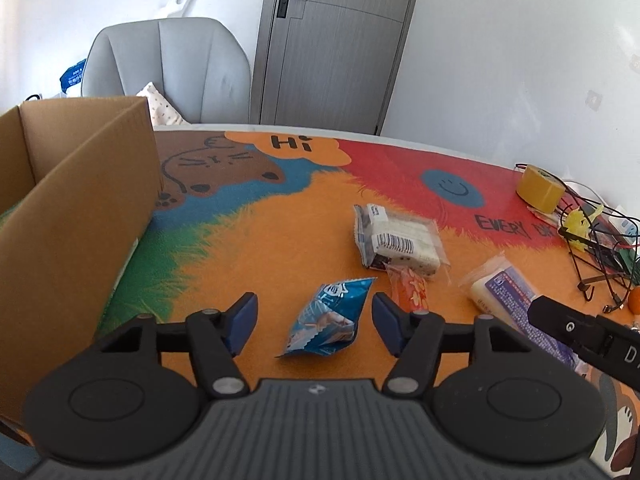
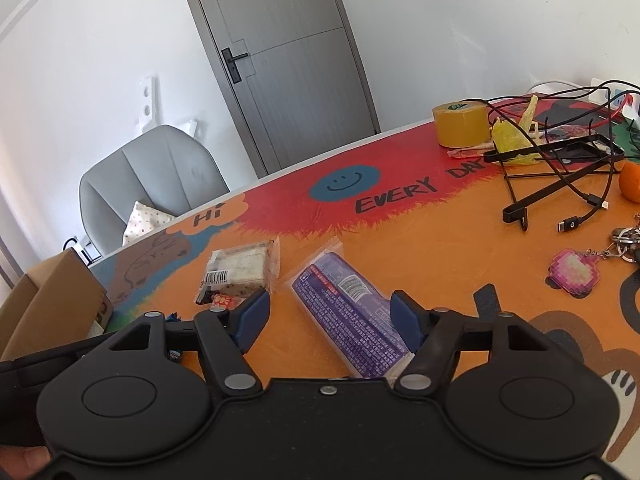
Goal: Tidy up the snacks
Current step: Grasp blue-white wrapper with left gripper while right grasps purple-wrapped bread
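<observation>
The left tool (image 1: 314, 322) stands open around a blue snack pouch (image 1: 329, 322) on the table (image 1: 280, 240); the right tool (image 2: 328, 316) is open astride a purple packet (image 2: 352, 320). A cardboard box (image 1: 80, 200) stands left; cables (image 2: 560, 168) tangle right.

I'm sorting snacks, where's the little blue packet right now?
In the left wrist view the blue packet lies on the orange mat between the open left gripper pads, just left of the orange snack.
</observation>
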`<state>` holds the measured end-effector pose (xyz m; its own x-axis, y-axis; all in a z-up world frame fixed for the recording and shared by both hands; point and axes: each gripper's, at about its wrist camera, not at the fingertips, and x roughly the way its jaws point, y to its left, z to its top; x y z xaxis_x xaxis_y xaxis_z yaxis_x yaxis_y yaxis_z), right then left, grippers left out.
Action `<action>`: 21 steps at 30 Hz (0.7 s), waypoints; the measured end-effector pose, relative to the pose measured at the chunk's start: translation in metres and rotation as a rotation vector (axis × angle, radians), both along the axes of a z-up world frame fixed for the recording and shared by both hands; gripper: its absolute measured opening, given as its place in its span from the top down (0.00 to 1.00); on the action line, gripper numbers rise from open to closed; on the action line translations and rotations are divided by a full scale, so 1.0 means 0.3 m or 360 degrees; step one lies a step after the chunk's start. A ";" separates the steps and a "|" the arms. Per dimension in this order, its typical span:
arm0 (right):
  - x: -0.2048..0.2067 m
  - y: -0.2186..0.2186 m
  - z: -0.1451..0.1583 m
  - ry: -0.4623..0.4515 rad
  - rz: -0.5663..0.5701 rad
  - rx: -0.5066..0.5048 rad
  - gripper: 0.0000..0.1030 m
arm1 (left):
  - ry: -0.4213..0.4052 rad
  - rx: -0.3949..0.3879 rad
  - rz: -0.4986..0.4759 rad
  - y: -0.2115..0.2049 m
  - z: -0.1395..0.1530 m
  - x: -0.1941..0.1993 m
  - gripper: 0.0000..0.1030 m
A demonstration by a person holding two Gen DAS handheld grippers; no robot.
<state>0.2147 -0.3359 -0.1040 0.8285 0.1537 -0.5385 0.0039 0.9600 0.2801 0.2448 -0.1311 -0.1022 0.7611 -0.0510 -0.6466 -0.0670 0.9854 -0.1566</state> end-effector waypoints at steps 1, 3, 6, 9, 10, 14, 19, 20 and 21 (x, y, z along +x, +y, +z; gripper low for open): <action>0.003 0.003 -0.004 0.0002 -0.0001 -0.0008 0.35 | 0.0006 0.0004 0.0000 -0.001 -0.006 0.004 0.47; 0.003 0.009 -0.011 0.0004 -0.0005 -0.0019 0.35 | 0.0026 0.0011 -0.0009 -0.004 -0.015 0.008 0.50; 0.004 0.024 -0.016 0.0008 0.0005 -0.0072 0.35 | 0.0022 0.0005 -0.0015 -0.006 -0.020 0.002 0.66; 0.003 0.040 -0.019 0.0010 0.0019 -0.0139 0.35 | 0.0012 0.0001 -0.0007 -0.006 -0.020 -0.011 0.68; 0.002 0.044 -0.022 0.0008 0.0020 -0.0156 0.35 | 0.0011 0.0003 -0.0008 -0.007 -0.020 -0.016 0.69; -0.002 0.059 -0.027 -0.0001 0.0014 -0.0216 0.35 | 0.0008 0.0002 -0.0017 -0.001 -0.007 -0.038 0.70; 0.032 0.021 -0.002 -0.0003 -0.0015 -0.0170 0.35 | -0.0025 0.0010 -0.0016 0.020 0.022 -0.068 0.70; 0.044 0.019 -0.002 0.0004 -0.0014 -0.0181 0.35 | -0.0029 0.0009 -0.0011 0.027 0.028 -0.074 0.70; 0.056 0.020 -0.003 0.0019 -0.0009 -0.0189 0.35 | -0.0034 0.0008 -0.0004 0.034 0.033 -0.080 0.70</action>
